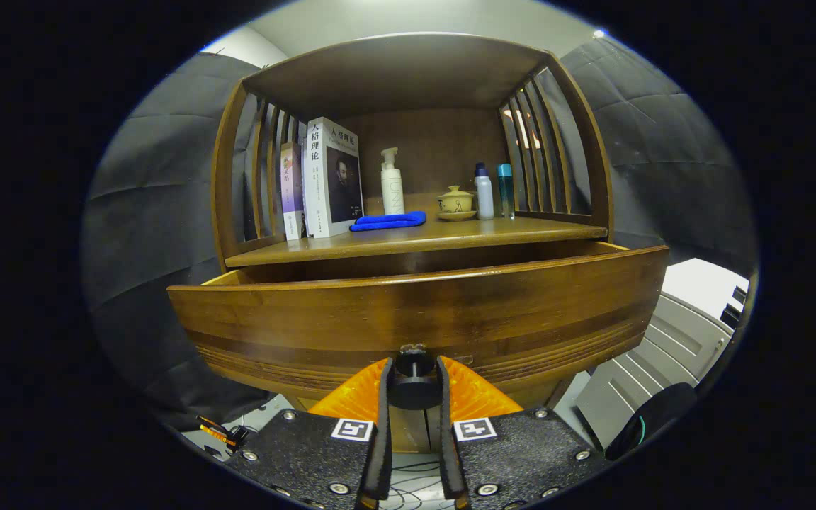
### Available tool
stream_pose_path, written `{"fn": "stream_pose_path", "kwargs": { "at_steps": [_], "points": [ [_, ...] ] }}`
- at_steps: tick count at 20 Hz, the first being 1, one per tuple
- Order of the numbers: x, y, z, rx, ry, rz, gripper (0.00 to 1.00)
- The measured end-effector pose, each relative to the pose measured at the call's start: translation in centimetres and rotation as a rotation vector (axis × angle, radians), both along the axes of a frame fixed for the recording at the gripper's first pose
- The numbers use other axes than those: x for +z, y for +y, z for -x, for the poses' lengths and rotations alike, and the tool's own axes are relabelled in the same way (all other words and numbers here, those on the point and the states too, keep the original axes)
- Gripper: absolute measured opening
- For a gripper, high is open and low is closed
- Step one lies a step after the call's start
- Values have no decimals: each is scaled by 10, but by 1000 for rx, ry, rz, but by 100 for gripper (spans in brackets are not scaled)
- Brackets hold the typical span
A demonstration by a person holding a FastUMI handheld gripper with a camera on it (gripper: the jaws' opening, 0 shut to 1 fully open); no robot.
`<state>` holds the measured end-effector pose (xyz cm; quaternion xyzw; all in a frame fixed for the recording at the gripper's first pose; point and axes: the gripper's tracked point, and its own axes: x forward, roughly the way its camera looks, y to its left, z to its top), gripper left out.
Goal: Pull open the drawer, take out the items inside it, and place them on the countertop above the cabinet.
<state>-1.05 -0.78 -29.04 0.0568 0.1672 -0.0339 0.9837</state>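
— While I hold the gripper [414,382] here, what do you make of the jaws?

— Narrow, from my seat. Both fingers [382,425] press on the dark round knob [414,388] between them, so I have the handle clamped.

— And the drawer?

— The drawer [418,319] is pulled out toward me; its curved wooden front stands just ahead of the fingertips and blocks my look inside, so I cannot tell what lies in it.

— What sits beyond?

— Above and beyond the drawer front is the countertop [415,237] of the cabinet [408,71]. On it, left of the jaws' line, two books [323,180] stand upright against the slatted side. A blue cloth [388,221] lies just beside them, near the front edge. Behind the cloth stands a white pump bottle [392,183]. Right of that, a small lidded cup on a saucer [455,202], then a white bottle [484,193] and a teal bottle [506,190] close together by the right slats.

— Anything crowding the landing spot?

— I see bare wood along the front edge right of the cloth.
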Motion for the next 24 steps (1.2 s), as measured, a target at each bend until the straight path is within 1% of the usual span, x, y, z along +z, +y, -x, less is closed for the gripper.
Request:
{"fn": "stream_pose_path", "kwargs": {
  "at_steps": [12,18,21,23,24],
  "points": [
    [2,8,60,18,44,-3,28],
    [2,16,86,70,70,20,28],
    [1,17,88,79,68,7,28],
    [1,19,89,99,70,-15,31],
    [3,20,89,102,70,-37,35]
  ]
}}
